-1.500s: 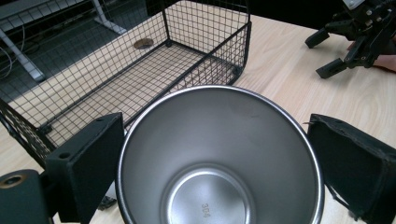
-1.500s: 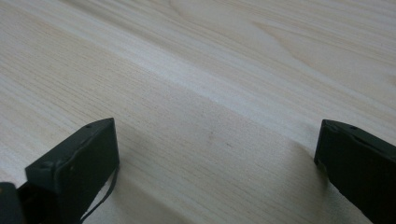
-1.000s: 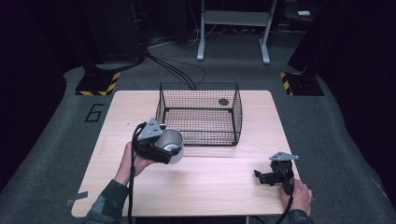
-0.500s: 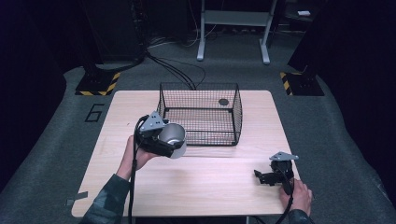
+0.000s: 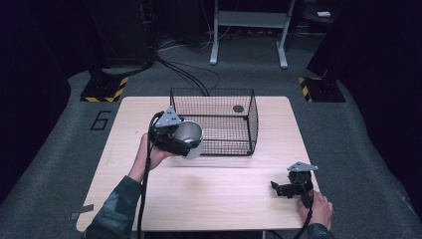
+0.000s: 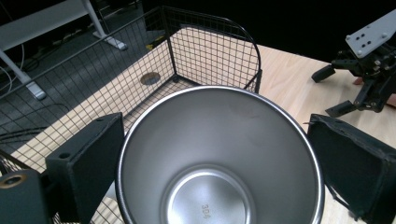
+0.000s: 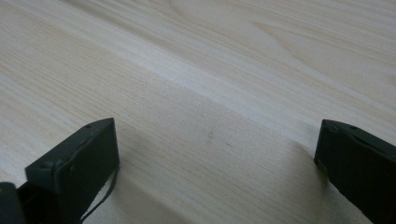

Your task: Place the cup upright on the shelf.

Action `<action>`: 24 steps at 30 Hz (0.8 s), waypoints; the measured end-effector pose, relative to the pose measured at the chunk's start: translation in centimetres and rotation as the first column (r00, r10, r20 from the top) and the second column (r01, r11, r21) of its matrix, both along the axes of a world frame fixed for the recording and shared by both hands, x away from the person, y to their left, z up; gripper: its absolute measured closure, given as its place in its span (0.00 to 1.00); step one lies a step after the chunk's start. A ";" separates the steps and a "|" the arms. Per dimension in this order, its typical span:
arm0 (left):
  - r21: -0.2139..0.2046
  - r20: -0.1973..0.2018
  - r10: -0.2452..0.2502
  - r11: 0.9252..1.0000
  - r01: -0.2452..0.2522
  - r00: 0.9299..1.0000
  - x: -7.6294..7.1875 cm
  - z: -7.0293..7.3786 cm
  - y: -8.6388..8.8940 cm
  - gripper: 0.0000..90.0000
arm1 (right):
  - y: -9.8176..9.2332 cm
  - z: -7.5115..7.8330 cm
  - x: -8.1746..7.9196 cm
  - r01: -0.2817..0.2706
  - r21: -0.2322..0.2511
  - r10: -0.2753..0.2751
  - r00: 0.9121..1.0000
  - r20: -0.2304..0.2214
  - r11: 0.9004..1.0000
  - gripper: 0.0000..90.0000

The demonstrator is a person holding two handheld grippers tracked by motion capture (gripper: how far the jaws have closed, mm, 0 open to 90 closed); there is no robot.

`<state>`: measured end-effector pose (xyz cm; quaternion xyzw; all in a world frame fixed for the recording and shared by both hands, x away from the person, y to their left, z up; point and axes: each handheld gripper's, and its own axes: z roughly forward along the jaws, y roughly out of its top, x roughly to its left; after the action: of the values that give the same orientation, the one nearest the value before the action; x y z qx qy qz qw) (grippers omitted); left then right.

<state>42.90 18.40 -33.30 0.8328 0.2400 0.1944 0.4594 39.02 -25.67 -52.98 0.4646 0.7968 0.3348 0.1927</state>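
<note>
A shiny steel cup [image 5: 190, 139] is held in the air by my left gripper [image 5: 185, 141], just left of the black wire basket [image 5: 215, 95] and near its front left corner. In the left gripper view the cup [image 6: 219, 158] opens towards the camera, its inside empty, with the left gripper [image 6: 217, 168] shut on its sides. My right gripper [image 5: 281, 188] rests low on the wooden table [image 5: 224, 199] at the front right. In the right gripper view the right gripper [image 7: 215, 163] is open over bare wood.
The wire basket [image 6: 205, 42] stands at the back middle of the table and has a round dark hole [image 5: 238, 108] in the tabletop under it. Cables [image 5: 189, 74] and a metal stand [image 5: 249, 30] lie on the floor behind.
My left gripper has carried the cup up and to the right, closer to the basket's front left corner. The right gripper has stayed put.
</note>
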 end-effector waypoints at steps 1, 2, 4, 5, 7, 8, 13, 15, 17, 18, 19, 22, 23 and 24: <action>0.001 0.006 0.004 1.000 -0.004 1.000 0.2 0.1 -0.2 0.07 | 0.0 0.0 0.0 0.000 0.000 0.000 1.000 0.000 1.000 0.00; -0.001 0.001 0.004 1.000 -0.004 1.000 0.3 0.2 -0.3 0.07 | 0.0 0.0 0.0 -0.001 0.000 0.001 1.000 0.001 1.000 0.00; -0.003 0.002 0.003 1.000 -0.003 1.000 0.6 0.3 -0.5 0.07 | 0.0 0.0 0.0 0.000 0.000 0.000 1.000 0.002 1.000 0.00; 0.002 0.004 0.002 1.000 -0.002 1.000 0.9 0.4 -0.6 0.07 | 0.0 0.0 0.0 -0.001 0.001 0.001 1.000 0.001 1.000 0.00; 0.000 0.007 0.009 1.000 -0.009 1.000 1.1 0.5 -0.8 0.07 | 0.0 0.0 0.0 0.000 0.000 0.000 1.000 0.001 1.000 0.00; -0.002 0.004 0.006 1.000 -0.006 1.000 1.2 0.5 -0.9 0.07 | 0.0 0.0 0.0 0.000 0.000 0.000 1.000 0.001 1.000 0.00; 0.004 0.008 0.014 1.000 -0.014 1.000 2.0 0.8 -1.4 0.07 | 0.0 0.0 0.0 0.002 0.002 -0.002 1.000 0.005 1.000 0.00; 0.004 0.008 0.013 1.000 -0.013 1.000 2.4 1.0 -1.6 0.07 | 0.0 0.0 0.0 0.000 0.001 0.000 1.000 0.001 1.000 0.00; 0.002 0.007 0.011 1.000 -0.011 1.000 2.6 1.2 -1.8 0.07 | 0.0 0.0 0.0 0.000 0.000 0.000 1.000 0.001 1.000 0.00; 0.000 0.013 0.016 1.000 -0.016 1.000 2.8 1.3 -1.9 0.07 | 0.0 0.0 0.0 0.001 0.003 -0.001 1.000 0.005 1.000 0.00; -0.001 0.012 0.020 1.000 -0.020 1.000 2.9 1.4 -2.0 0.07 | 0.0 -0.1 0.0 0.002 0.004 -0.002 1.000 0.008 1.000 0.00; 0.002 0.012 0.020 1.000 -0.020 1.000 3.4 1.6 -2.2 0.07 | 0.0 0.0 0.0 0.000 0.000 0.000 1.000 0.002 1.000 0.00; 0.002 0.013 0.020 1.000 -0.020 1.000 3.6 1.6 -2.3 0.07 | 0.0 0.0 0.0 0.000 0.000 0.000 1.000 0.000 1.000 0.00; 0.004 0.014 0.022 1.000 -0.022 1.000 3.8 1.7 -2.4 0.07 | 0.0 0.0 0.0 0.000 0.000 0.000 1.000 0.001 1.000 0.00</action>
<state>46.67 15.99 -31.62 0.8296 0.2457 0.2058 0.4572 39.02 -25.68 -52.98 0.4643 0.7969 0.3349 0.1929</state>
